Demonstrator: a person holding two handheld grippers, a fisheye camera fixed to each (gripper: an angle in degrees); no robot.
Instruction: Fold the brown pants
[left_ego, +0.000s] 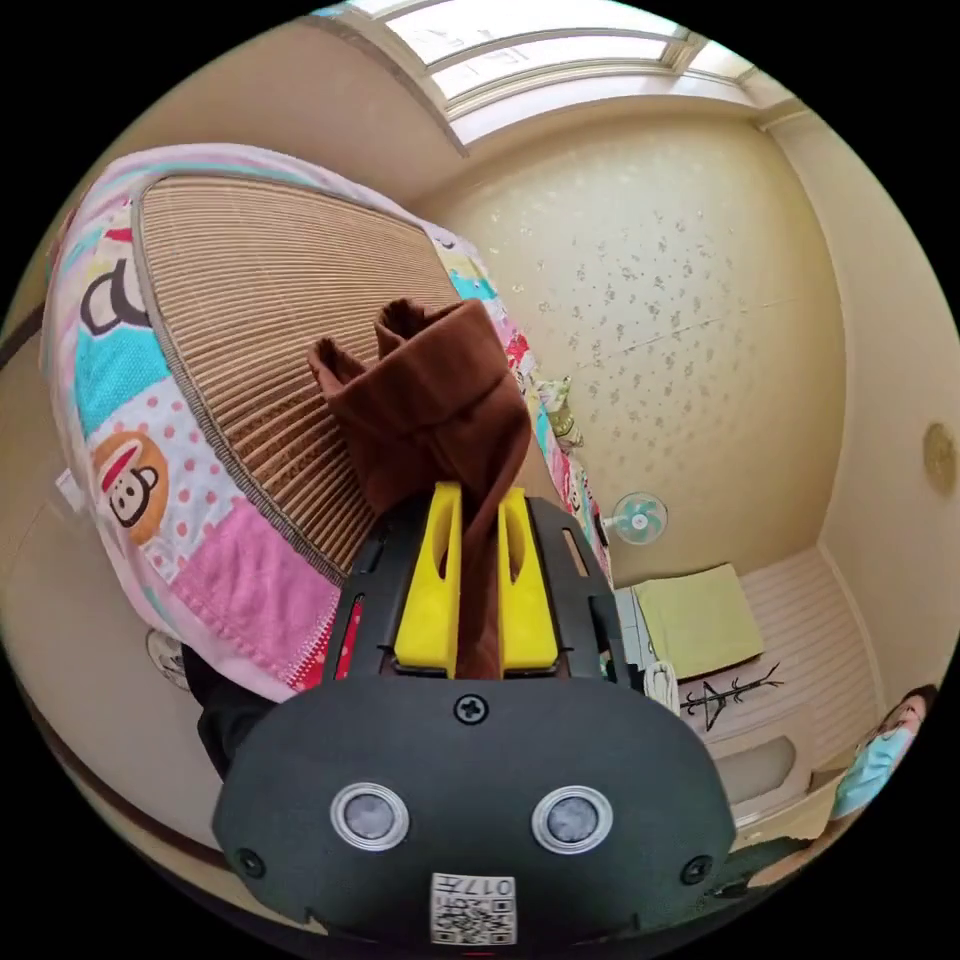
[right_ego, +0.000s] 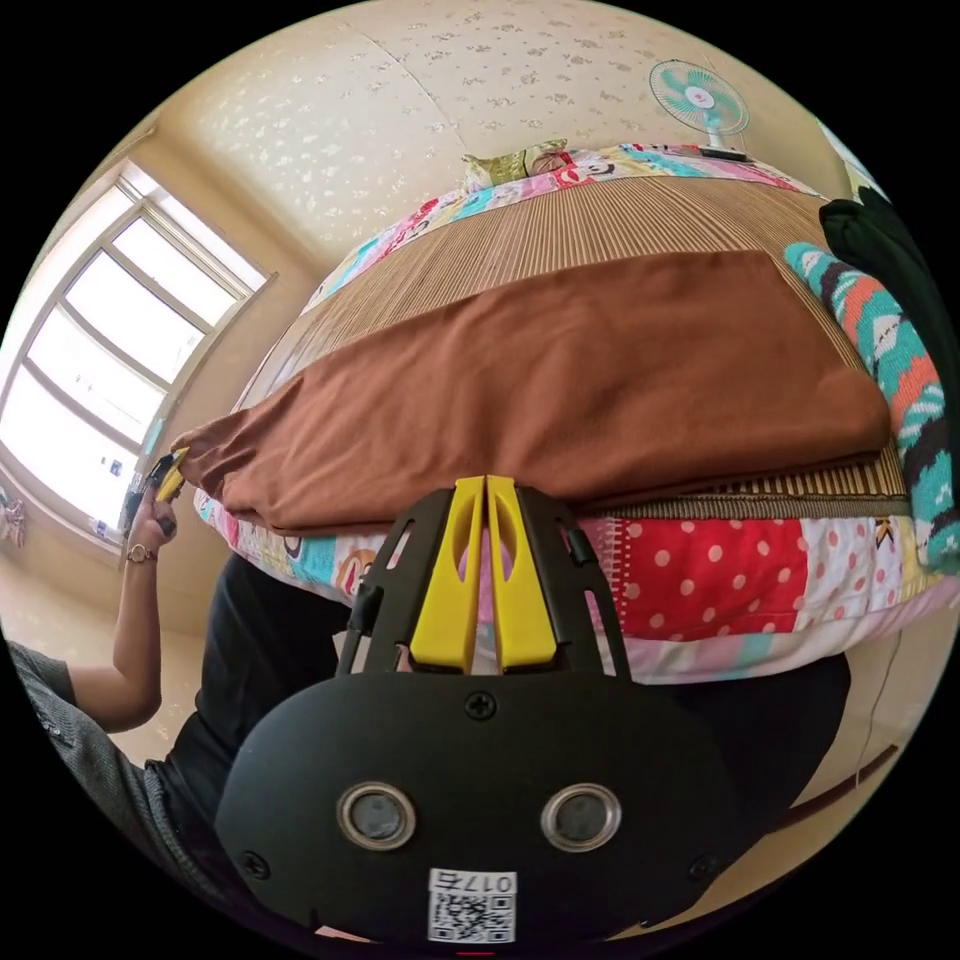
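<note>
Yellow jaws of the left gripper (left_ego: 478, 500) sit closest in the left gripper view, pressed from both sides on a bunched fold of the brown pants (left_ego: 430, 400), which rises past their tips against a ribbed straw mat (left_ego: 260, 330). Under the mat lies a patchwork quilt (left_ego: 150, 450) in pink, teal and white with cartoon monkey faces. Each black gripper body carries a small white sticker with a square code and tiny print that I leave unread. In the right gripper view, the right gripper (right_ego: 486, 485) has its yellow jaws drawn together with only a thin slit between them and nothing caught there; their tips point at the near edge of the mat (right_ego: 600, 230). The pants (right_ego: 560, 380) lie spread flat across that mat, and at their far corner a hand (right_ego: 150, 520) holds the left gripper (right_ego: 170, 475), which pinches the cloth. A striped knit garment (right_ego: 900, 380) rests beside the pants. A teal fan (right_ego: 700, 100) stands by the wall, and a window (right_ego: 100, 380) glows bright.
</note>
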